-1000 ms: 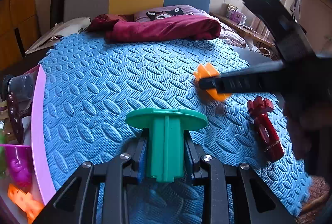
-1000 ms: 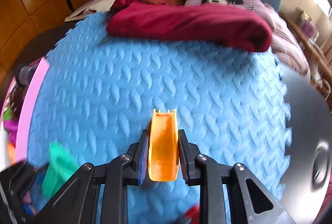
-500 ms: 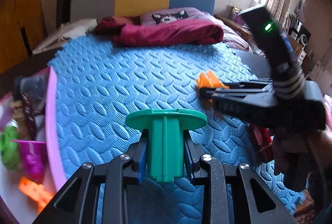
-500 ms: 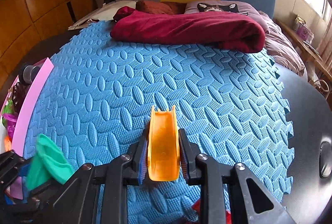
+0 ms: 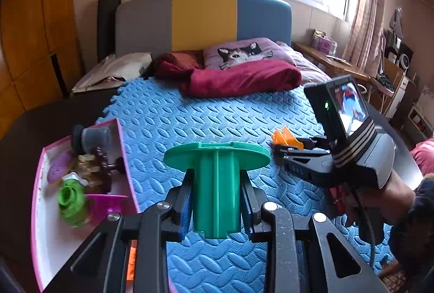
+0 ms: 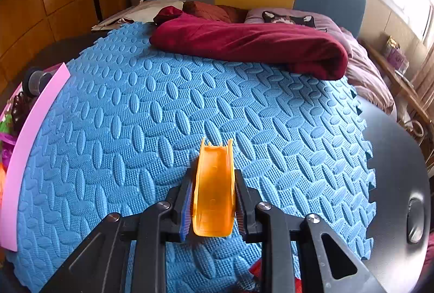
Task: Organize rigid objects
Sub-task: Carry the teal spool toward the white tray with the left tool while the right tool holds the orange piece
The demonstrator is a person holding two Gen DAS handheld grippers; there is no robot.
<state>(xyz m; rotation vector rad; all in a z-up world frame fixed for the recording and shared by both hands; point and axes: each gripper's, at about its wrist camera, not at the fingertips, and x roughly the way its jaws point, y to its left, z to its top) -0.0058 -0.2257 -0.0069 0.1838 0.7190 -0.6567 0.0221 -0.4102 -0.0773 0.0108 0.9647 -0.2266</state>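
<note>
My left gripper [image 5: 216,207] is shut on a green plastic spool-shaped piece [image 5: 217,184] with a flat round top, held above the blue foam mat [image 5: 190,116]. My right gripper [image 6: 213,204] is shut on an orange curved plastic piece [image 6: 213,195], held above the mat [image 6: 162,116]. The right gripper with its orange piece [image 5: 286,137] also shows in the left wrist view, to the right of the green piece. A pink-rimmed tray [image 5: 46,225] with several toys lies at the mat's left edge.
A red toy [image 5: 336,198] lies on the mat, mostly hidden behind the right gripper. A dark red blanket [image 6: 244,43] and a cat pillow [image 5: 244,53] lie at the mat's far end. A black table surface [image 6: 398,171] borders the mat on the right.
Both grippers have risen and drawn back with their pieces. The left view has tilted up and swung toward the tray. The right gripper has moved left of the red toy.
</note>
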